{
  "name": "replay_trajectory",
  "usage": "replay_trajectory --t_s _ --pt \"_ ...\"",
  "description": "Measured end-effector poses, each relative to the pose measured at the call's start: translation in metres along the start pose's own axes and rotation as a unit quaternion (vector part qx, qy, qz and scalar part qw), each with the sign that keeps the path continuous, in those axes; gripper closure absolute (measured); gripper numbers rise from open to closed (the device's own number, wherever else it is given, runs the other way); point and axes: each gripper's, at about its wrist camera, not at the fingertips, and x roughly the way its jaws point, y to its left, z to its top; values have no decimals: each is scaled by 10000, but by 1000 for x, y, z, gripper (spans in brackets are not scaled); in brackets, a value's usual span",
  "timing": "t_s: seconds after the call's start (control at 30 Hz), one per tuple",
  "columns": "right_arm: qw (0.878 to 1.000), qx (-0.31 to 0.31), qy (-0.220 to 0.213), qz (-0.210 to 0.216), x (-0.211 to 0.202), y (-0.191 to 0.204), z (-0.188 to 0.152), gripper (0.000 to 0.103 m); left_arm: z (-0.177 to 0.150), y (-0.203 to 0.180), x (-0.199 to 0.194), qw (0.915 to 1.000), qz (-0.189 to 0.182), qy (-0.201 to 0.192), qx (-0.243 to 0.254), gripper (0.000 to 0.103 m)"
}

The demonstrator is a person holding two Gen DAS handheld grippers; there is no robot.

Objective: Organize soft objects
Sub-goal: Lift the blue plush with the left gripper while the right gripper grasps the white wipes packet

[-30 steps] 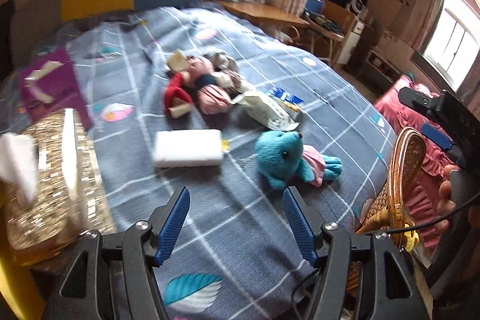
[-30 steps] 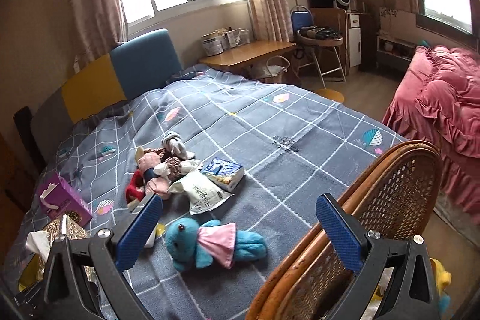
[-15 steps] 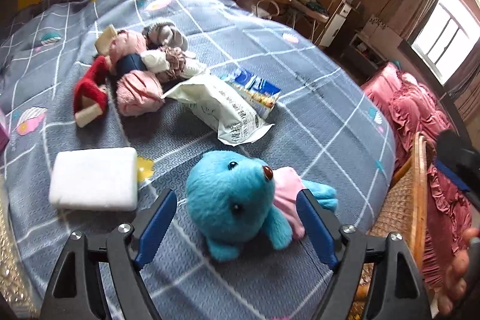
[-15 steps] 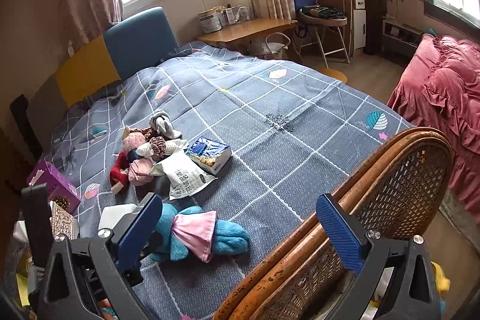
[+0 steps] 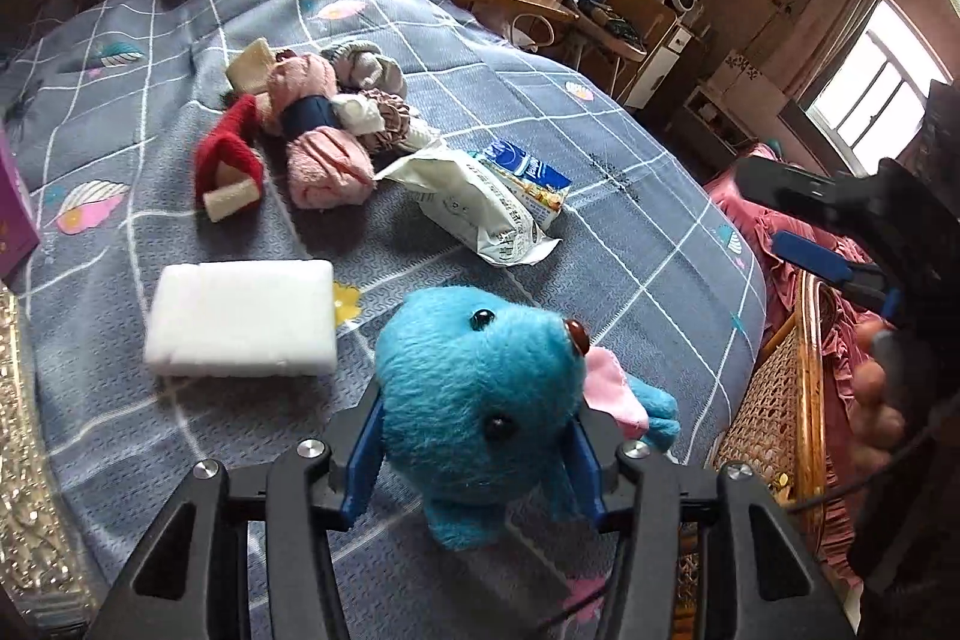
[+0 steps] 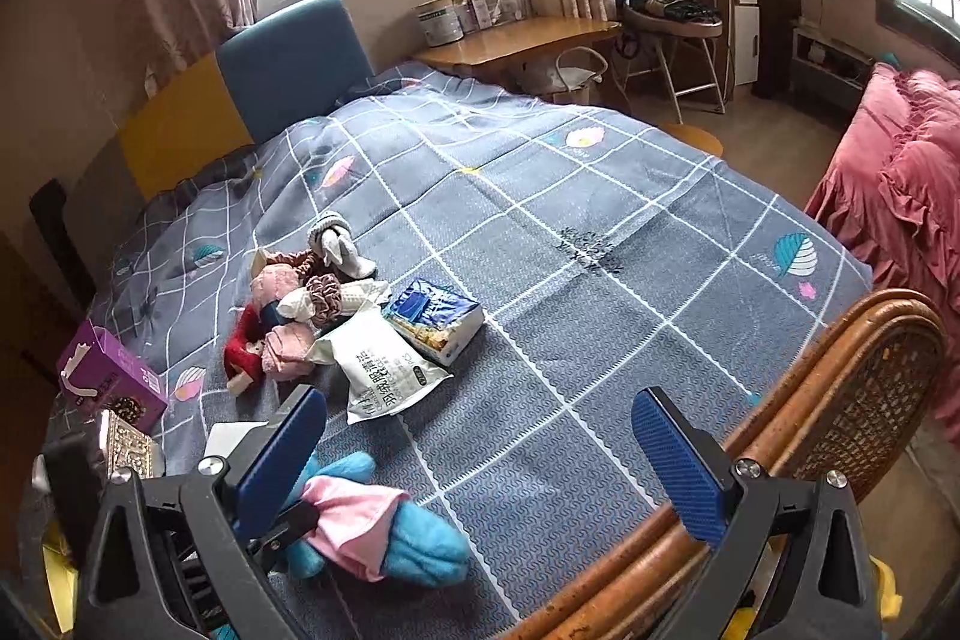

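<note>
A blue plush toy in a pink dress [image 5: 480, 400] lies on the grey checked bedspread [image 5: 630, 220]. My left gripper [image 5: 474, 448] is closed around the toy's head, both blue pads pressing its sides. The toy's body and legs show in the right wrist view [image 6: 384, 526]. My right gripper [image 6: 480, 466] is open and empty above the bed's near edge; it also shows in the left wrist view [image 5: 840, 244] at the right. A pile of rolled socks and scrunchies [image 5: 312, 130] lies farther back on the bed [image 6: 294, 304].
A white sponge-like block [image 5: 240, 319], a white wipes pack [image 5: 480, 208] and a blue snack pack [image 5: 528, 172] lie on the bed. A purple box [image 6: 108, 382] and a glittery gold box [image 5: 24, 436] sit at left. A rattan chair [image 6: 840, 436] stands at right.
My left gripper moved forward over the bed to the blue plush toy and closed its pads on the toy's head. The right gripper stayed open and shifted only slightly.
</note>
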Motion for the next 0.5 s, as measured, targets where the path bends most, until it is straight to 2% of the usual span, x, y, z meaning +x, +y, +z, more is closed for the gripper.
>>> replay_trajectory --t_s 0.1,0.23,0.37,0.5 --pt "9977 -303 529 284 36 21 12 5 -3 8 -16 9997 204 -100 -47 51" --pt "9881 -684 1293 481 92 47 23 21 0 17 -38 9989 324 -304 -130 51" --pt "9790 -803 1836 361 145 59 25 21 10 26 -62 9977 460 -443 -237 51" --pt "9739 -943 2063 29 178 65 21 23 32 35 -84 9963 529 -593 -315 51"
